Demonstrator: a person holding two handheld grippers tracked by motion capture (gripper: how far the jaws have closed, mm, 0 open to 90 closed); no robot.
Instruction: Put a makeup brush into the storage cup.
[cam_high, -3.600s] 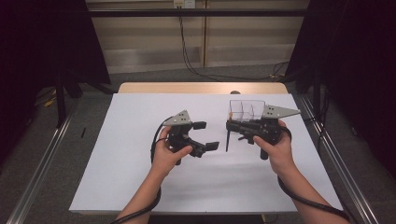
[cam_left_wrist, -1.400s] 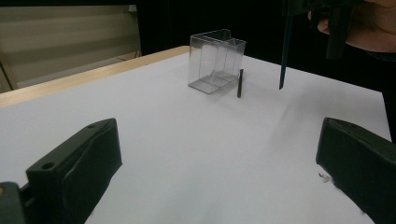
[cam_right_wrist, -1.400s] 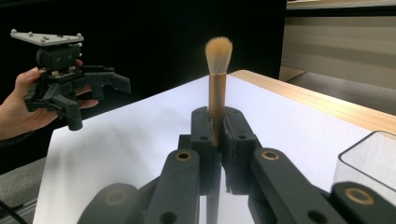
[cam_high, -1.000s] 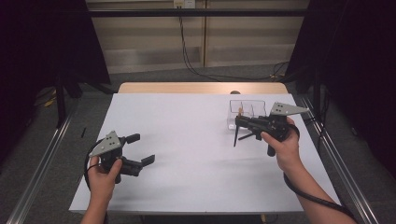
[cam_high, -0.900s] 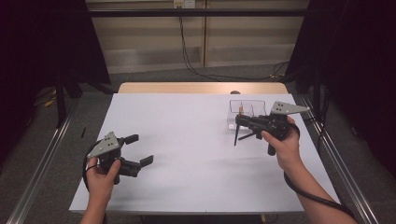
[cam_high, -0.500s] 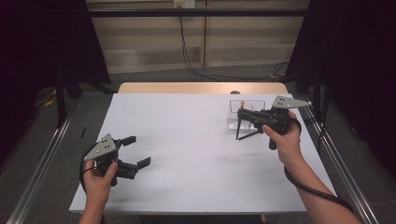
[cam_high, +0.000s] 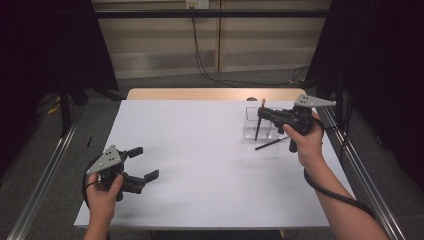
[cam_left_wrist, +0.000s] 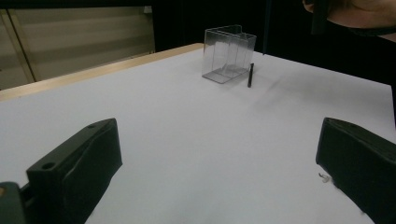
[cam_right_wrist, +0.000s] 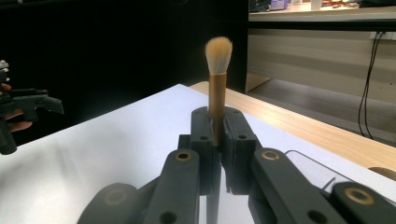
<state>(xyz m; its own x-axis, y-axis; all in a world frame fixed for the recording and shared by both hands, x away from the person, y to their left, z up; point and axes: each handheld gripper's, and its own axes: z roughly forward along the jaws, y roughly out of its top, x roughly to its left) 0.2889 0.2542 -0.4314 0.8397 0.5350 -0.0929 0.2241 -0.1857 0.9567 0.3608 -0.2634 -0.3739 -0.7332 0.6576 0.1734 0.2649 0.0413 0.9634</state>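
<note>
My right gripper (cam_high: 261, 113) is shut on a makeup brush (cam_high: 258, 128), which it holds upright at the table's far right. In the right gripper view the brush (cam_right_wrist: 218, 70) rises from the closed jaws of the right gripper (cam_right_wrist: 218, 136), tan bristles on top of a gold ferrule. Its black handle hangs down in front of a clear plastic box (cam_high: 249, 131). A second black stick (cam_high: 272, 144) lies on the table beside that box. My left gripper (cam_high: 144, 163) is open near the front left edge, nothing between its jaws. The left gripper view shows the box (cam_left_wrist: 229, 53) and the stick (cam_left_wrist: 250, 74) far ahead.
A white sheet covers the table (cam_high: 200, 140), with a wooden strip (cam_high: 210, 94) along its far edge. Metal rails run down both sides on the floor. The left gripper (cam_right_wrist: 28, 105) appears far off in the right gripper view.
My right gripper has carried the brush a little right and up, nearer the clear box. My left gripper, which was beside the right one in the oldest frame, has stayed at the front left.
</note>
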